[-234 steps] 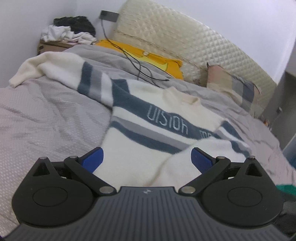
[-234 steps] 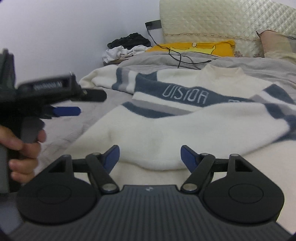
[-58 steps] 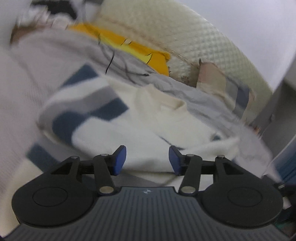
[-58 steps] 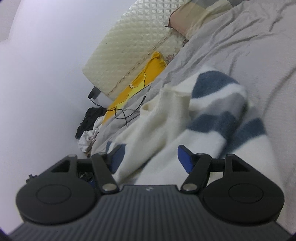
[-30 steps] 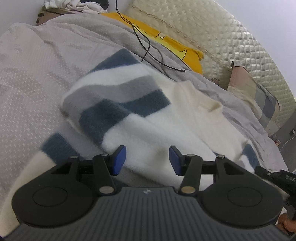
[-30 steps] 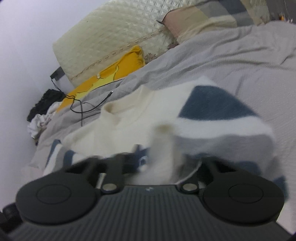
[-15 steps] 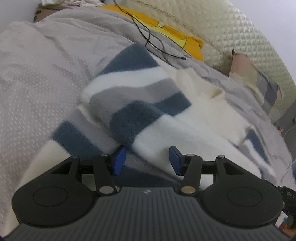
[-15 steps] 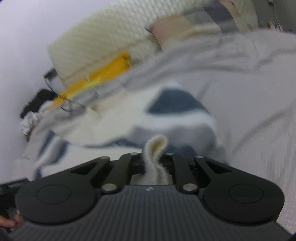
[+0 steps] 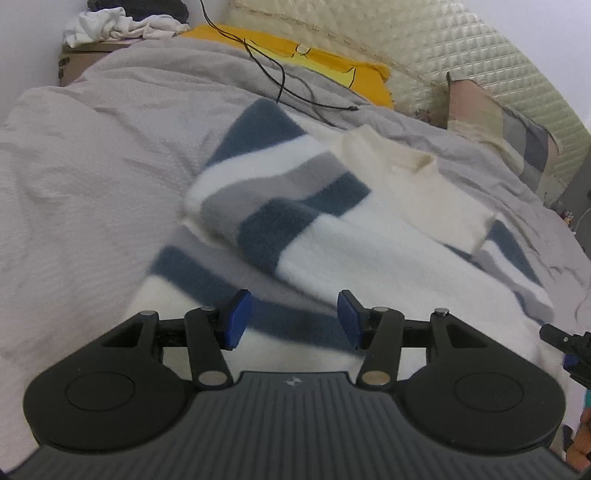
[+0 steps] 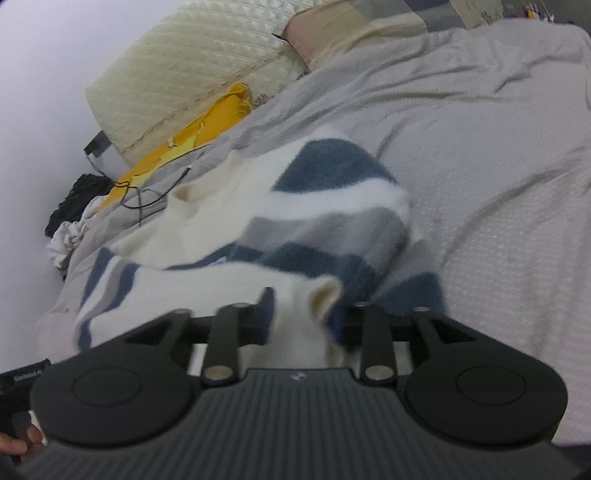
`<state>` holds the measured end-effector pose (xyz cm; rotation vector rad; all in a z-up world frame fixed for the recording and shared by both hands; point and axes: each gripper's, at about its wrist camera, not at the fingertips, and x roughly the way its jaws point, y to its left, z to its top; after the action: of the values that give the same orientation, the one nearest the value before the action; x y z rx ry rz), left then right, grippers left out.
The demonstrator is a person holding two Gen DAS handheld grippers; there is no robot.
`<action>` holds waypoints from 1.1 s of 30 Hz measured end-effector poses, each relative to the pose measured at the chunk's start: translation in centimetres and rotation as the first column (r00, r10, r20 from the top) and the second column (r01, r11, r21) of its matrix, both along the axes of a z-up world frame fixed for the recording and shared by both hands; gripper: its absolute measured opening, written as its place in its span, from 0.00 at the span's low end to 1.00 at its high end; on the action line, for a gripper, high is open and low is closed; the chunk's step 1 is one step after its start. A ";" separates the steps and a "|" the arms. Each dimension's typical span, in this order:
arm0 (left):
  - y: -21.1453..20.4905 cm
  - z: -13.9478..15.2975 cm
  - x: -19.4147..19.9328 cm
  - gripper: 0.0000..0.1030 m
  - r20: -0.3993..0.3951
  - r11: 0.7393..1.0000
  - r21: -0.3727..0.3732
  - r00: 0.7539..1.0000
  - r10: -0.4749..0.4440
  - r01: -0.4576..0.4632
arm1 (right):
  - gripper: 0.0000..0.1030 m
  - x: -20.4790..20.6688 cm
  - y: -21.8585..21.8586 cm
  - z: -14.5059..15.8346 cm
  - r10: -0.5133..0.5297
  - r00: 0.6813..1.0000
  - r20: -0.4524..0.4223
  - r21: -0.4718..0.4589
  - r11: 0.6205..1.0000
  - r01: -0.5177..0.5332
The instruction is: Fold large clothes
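A cream sweater (image 9: 388, 236) with navy and grey stripes lies on the grey bed cover, both sleeves folded in across its chest. My left gripper (image 9: 291, 319) hovers open over the sweater's lower left part, nothing between its blue pads. In the right wrist view the same sweater (image 10: 229, 291) fills the middle. My right gripper (image 10: 301, 321) has its jaws opening, and the cream sleeve cuff (image 10: 323, 295) still stands loose between them. The right gripper's tip (image 9: 569, 347) shows at the right edge of the left wrist view.
A grey bed cover (image 9: 92, 166) spreads left and right of the sweater. At the head of the bed are a yellow pillow (image 9: 332, 66), a black cable (image 9: 288, 85), a quilted headboard (image 9: 461, 48) and a patchwork pillow (image 9: 509, 122). Piled clothes (image 9: 110, 26) sit at the far left corner.
The right gripper carried the sleeve cuff across the sweater and its jaws have come apart from the cuff. The left gripper drew back and rose a little, still open.
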<state>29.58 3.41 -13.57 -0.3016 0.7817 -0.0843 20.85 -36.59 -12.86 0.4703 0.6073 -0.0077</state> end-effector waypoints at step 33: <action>8.9 2.1 -13.6 0.77 -0.175 0.964 -0.029 0.951 0.256 -0.265 | 0.80 -15.3 -2.2 -1.6 -0.149 0.951 -0.272 0.221 0.952 0.212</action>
<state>15.98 12.35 -11.48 -0.4635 0.9029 0.1727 5.52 -38.78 -14.45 0.7757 0.8185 -0.1715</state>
